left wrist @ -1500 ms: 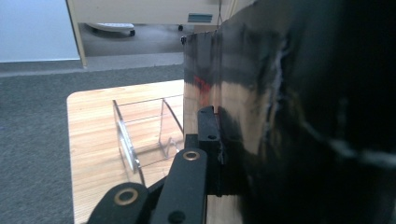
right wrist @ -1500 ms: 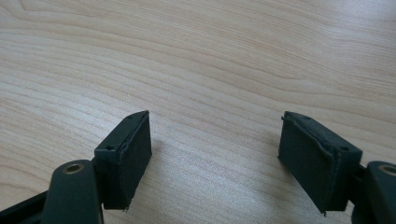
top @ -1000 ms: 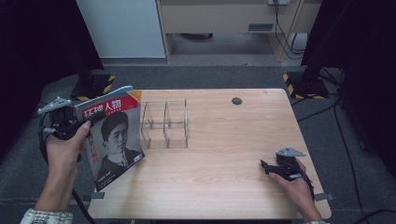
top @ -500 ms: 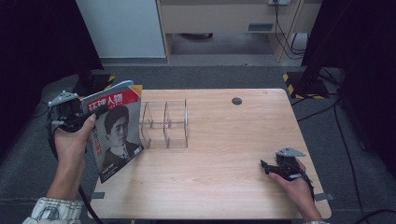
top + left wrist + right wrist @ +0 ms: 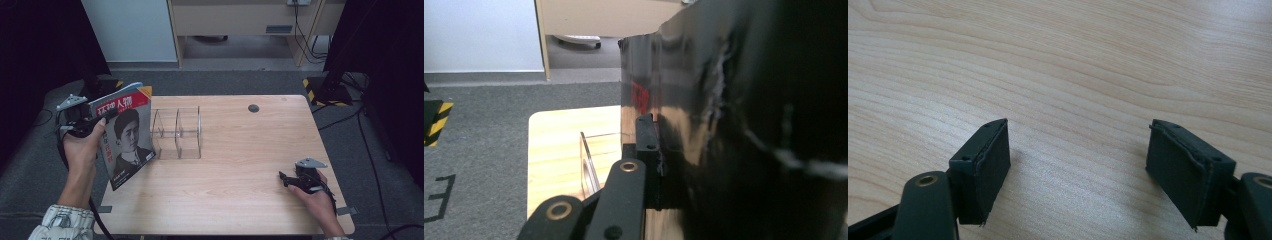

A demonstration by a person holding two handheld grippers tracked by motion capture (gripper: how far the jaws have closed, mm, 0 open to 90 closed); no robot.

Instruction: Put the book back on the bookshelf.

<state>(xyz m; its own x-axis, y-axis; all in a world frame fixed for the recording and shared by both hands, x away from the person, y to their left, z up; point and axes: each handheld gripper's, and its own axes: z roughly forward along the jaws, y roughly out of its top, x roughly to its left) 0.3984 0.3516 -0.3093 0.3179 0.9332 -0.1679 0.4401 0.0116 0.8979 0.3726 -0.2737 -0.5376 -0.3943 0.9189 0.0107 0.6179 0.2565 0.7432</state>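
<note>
Left tool (image 5: 102, 119): clenched on the magazine (image 5: 127, 135), gripping it near its top left edge; jaws pinch the glossy cover in the left tool view (image 5: 659, 150).
Magazine: held upright & tilted, off the table (image 5: 240, 200), over the table's left edge; cover w/ red title & a portrait faces the room; just left of the clear rack.
Clear rack (image 5: 177, 132): acrylic organizer w/ 2 compartments, stands on the table's left-centre, close to the magazine's right edge; can't tell if they touch.
Right tool (image 5: 286, 180): released, jaws wide apart, nothing between; lies low on the table near the right front corner, bare wood under it (image 5: 1078, 165).
Hands: 1 on each tool; left sleeve patterned.
Dark round spot (image 5: 254, 108): far side of table.
</note>
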